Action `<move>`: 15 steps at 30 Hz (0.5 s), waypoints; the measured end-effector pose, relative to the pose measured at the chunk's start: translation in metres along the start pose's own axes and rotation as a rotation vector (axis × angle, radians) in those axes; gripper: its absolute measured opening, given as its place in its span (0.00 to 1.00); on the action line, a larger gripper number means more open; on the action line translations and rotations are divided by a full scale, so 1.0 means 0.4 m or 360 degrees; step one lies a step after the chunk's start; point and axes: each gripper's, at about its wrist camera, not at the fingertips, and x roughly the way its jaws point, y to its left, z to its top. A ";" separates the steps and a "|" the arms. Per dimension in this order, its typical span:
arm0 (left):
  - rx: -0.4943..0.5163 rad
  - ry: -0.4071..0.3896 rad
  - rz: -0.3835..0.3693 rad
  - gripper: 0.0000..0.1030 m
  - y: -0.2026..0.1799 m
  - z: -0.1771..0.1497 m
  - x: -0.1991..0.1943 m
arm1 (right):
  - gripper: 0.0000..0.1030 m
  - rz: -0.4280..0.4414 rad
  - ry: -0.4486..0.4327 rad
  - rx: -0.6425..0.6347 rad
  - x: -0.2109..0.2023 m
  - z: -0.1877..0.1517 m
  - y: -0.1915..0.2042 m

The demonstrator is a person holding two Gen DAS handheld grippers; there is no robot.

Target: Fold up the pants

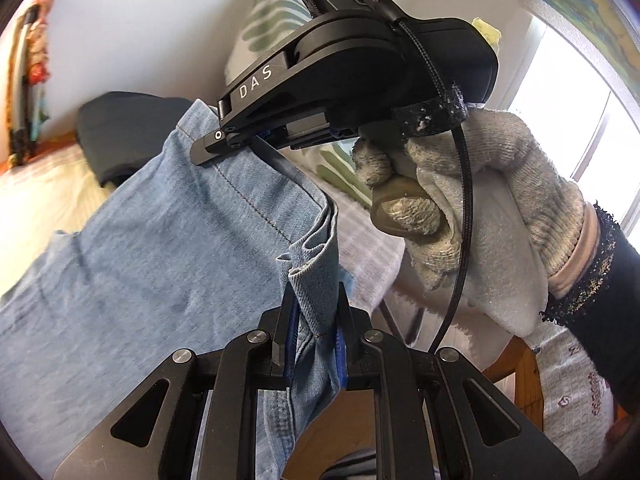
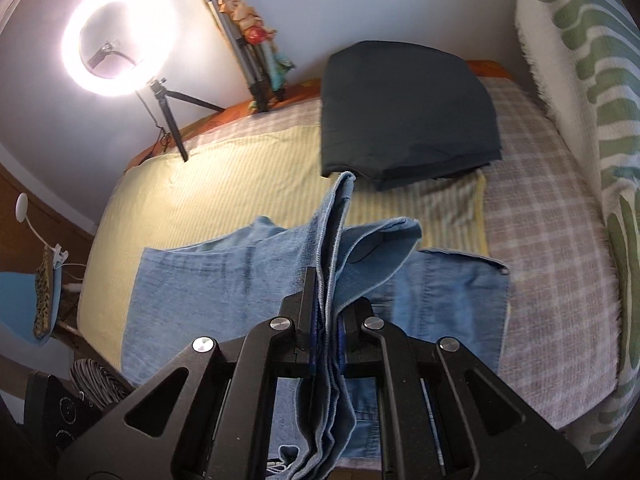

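Nearest the left wrist camera, the left tongs (image 1: 313,340) are clenched on a bunched, hemmed edge of the light-blue denim pants (image 1: 160,240), the cloth rising out between the two black fingers. Just beyond that pinch, the right tongs (image 1: 224,146) — held by a hand in a grey knit glove (image 1: 460,208) — grasp the same raised fold higher along its stitched seam; the fabric slopes away from there toward the bed.

In the right wrist view, the right tongs (image 2: 328,320) hold a thin vertical ridge of layered denim (image 2: 334,240), lifted clear of the rest of the pants, which lie spread flat across the bed (image 2: 248,184) directly beneath the ridge. The bed carries a pale yellow striped cover under the pants and a pink checked one to the pants' right.

Past the pants, farther up the bed, sits a folded dark garment (image 2: 404,116). A green-and-white patterned pillow (image 2: 580,80) lies along the bed's right edge. Beyond the pants on the left — a lit ring light (image 2: 116,36) on a small tripod stands against the wall.
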 end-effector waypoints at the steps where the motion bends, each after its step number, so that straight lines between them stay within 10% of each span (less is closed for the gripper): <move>1: 0.0000 0.0008 -0.0007 0.13 -0.004 -0.003 0.004 | 0.07 -0.0009 0.0002 0.0021 0.001 -0.004 -0.020; 15: -0.0041 0.0144 -0.0033 0.14 0.049 0.017 0.079 | 0.07 -0.0010 0.0050 0.0111 0.075 -0.032 -0.156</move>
